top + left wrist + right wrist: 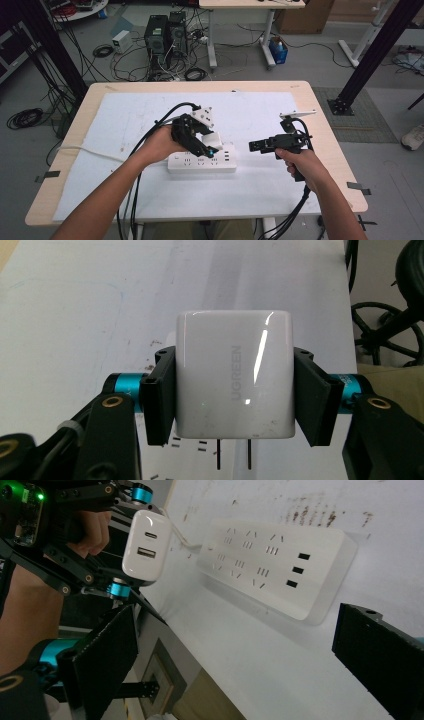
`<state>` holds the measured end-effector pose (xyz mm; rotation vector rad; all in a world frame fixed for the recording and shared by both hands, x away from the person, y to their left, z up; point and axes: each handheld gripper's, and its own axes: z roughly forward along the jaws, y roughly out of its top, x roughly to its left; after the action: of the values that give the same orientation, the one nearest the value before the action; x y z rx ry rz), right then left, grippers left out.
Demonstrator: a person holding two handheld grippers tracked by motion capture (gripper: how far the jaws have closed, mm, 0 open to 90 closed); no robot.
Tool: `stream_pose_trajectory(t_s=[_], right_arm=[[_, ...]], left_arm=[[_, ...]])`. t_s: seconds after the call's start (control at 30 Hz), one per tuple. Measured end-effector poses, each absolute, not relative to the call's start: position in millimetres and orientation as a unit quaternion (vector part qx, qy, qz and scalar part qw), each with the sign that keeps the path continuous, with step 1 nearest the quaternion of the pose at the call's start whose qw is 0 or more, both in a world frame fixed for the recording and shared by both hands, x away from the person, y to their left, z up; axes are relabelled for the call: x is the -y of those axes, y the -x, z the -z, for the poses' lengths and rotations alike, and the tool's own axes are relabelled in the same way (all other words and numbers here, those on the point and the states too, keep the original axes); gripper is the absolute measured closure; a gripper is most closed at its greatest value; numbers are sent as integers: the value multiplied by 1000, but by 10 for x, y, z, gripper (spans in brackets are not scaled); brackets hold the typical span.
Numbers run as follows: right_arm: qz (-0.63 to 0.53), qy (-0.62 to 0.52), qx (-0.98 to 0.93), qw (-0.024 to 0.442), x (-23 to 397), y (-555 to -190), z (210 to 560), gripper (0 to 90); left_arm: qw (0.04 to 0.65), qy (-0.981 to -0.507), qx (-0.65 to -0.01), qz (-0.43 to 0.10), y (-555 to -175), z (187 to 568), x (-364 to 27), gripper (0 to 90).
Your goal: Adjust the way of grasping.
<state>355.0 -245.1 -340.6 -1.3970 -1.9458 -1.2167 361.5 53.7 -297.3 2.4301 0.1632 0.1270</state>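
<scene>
From the high view, the left hand-held gripper (209, 145) grips a white, glossy, cube-shaped plastic charger (210, 139) directly above a white oblong plastic power strip (201, 163). The strip lies on the white sheet (125, 120) covering the pale wooden tabletop (325, 130). The right hand-held gripper (256, 145) hangs just right of the strip, apart from it.

In the left gripper view, the black jaws clamp the charger (234, 380) on both side faces. Its two metal prongs (234, 456) point down toward the sockets of the strip (195, 445), whether touching cannot be told.

In the right gripper view, the right hand-held gripper (240, 665) stands spread with nothing between its jaws. Beyond it lies the strip (280, 565), with the charger (146, 547) held at its far end.
</scene>
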Motion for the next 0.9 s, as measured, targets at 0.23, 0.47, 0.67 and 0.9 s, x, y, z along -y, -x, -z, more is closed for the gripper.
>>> stream_pose_trajectory(t_s=[0.23,0.47,0.67,0.9], right_arm=[[444,504,703,235,2346,-3569,3390,41],[450,492,705,242,2200,-3602,3378,42],[455,485,704,252,2072,-3634,3367,42],[456,483,701,260,2001,-3654,3359,47]], left_arm=[[347,-935,-52,-47,-3614,2984,-439,426],[348,-935,-44,-47,-3603,2989,-375,425],[353,-934,-36,-46,-3590,2992,-309,425],[356,-933,-30,-50,-3578,2981,-262,425]])
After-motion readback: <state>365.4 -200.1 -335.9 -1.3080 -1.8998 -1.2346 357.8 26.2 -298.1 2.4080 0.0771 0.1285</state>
